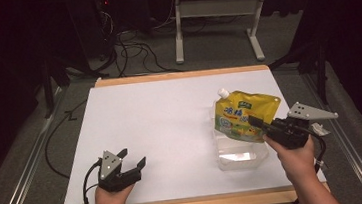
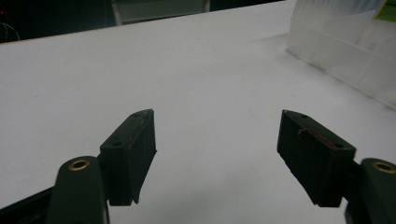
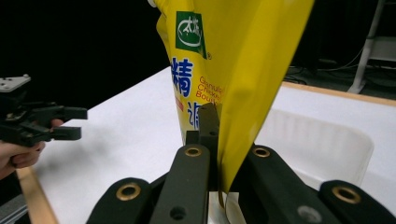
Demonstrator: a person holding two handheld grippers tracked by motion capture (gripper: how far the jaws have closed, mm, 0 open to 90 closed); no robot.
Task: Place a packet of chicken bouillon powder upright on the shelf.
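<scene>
A yellow stand-up pouch (image 1: 243, 113) with a white spout and blue lettering hangs over a clear plastic tub (image 1: 239, 154) at the table's right. My right gripper (image 1: 257, 123) is shut on the pouch's edge, and in the right gripper view the yellow pouch (image 3: 233, 60) rises from between the closed jaws. My left gripper (image 1: 131, 158) rests near the front left of the white table top (image 1: 161, 124), open, with nothing between its fingers (image 2: 133, 149). The tub's wall (image 2: 341, 51) shows far off in the left gripper view.
The white sheet covers a wooden table whose edge (image 1: 181, 75) runs along the back. Beyond it stand a white desk frame (image 1: 216, 23) and loose cables (image 1: 134, 51) on the floor. A metal rail (image 1: 24, 167) runs along the left side.
</scene>
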